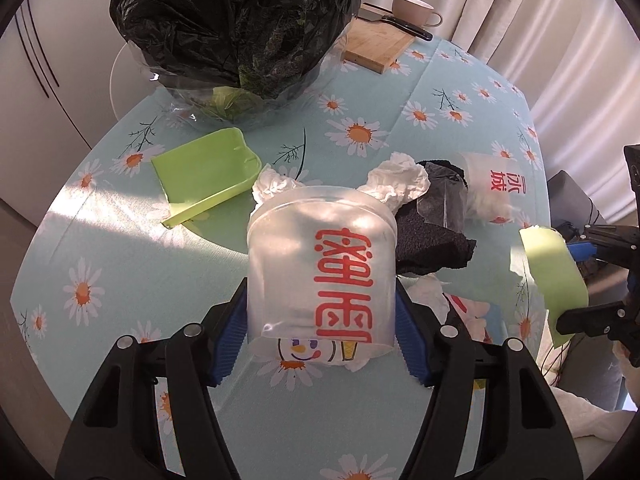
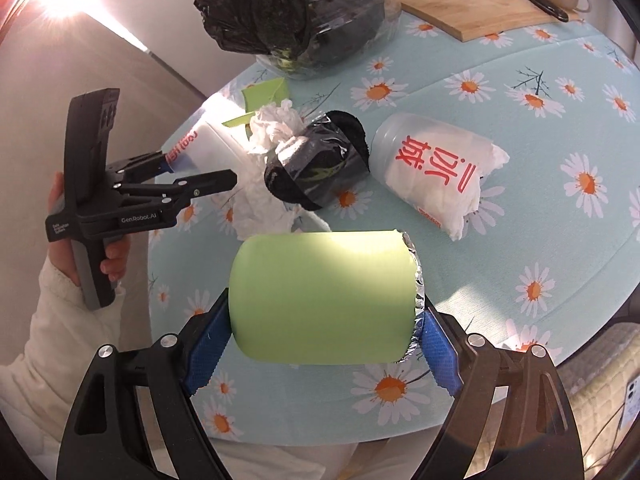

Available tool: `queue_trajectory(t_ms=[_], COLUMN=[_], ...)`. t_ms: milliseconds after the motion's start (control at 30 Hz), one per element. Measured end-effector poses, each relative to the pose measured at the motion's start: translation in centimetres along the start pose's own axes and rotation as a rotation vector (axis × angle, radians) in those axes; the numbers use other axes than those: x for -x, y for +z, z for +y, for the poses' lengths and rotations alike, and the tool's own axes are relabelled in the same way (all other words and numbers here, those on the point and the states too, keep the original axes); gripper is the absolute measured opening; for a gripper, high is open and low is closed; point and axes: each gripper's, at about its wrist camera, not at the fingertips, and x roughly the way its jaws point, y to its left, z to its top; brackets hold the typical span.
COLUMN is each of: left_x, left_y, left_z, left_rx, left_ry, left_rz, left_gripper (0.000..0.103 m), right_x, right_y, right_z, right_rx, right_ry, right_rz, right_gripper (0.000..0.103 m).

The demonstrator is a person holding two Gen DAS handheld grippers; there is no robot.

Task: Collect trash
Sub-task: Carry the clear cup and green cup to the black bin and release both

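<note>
My left gripper (image 1: 320, 320) is shut on a translucent plastic cup (image 1: 320, 264) with red characters; its blue pads press on both sides, and it is held above the daisy tablecloth (image 1: 132, 264). My right gripper (image 2: 326, 312) is shut on a pale green cup (image 2: 320, 296) with a crumpled foil rim, held sideways over the table's near edge. On the table lie crumpled tissues (image 2: 276, 124), a black foam lump wrapped in film (image 2: 320, 160) and a second translucent cup (image 2: 432, 172) stuffed with tissue. A black trash bag (image 1: 240, 20) sits in a clear bin at the far side.
A green plastic tray (image 1: 208, 176) lies left of the trash heap. At the far edge are a wooden cutting board (image 1: 380, 44), a black-handled knife (image 1: 408, 26) and a white mug (image 1: 412, 10). Curtains hang behind. A hand in a white sleeve (image 2: 72, 320) holds the left gripper.
</note>
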Motion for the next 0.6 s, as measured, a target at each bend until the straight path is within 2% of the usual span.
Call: queue_trajectory(t_ms=[300, 500, 600], left_x=[4.6, 7.8, 9.3], left_y=[-0.5, -1.1, -1.5], left_z=[-1.8, -4.0, -5.0], left_rx=[0.039, 0.053, 0.081], left_ry=[0.092, 0.124, 0.105], left_rz=[-0.048, -0.072, -0.098], left_gripper=[0.066, 0.066, 0.066], right_x=[4.1, 7.0, 8.5], right_y=[2.5, 3.7, 4.1], right_z=[-0.1, -0.4, -0.6], right_rx=[0.106, 0.178, 0.205], right_ry=[0.041, 0.074, 0.091], right_rz=[-0.092, -0.138, -0.163], right_gripper=[0.08, 0.08, 0.08])
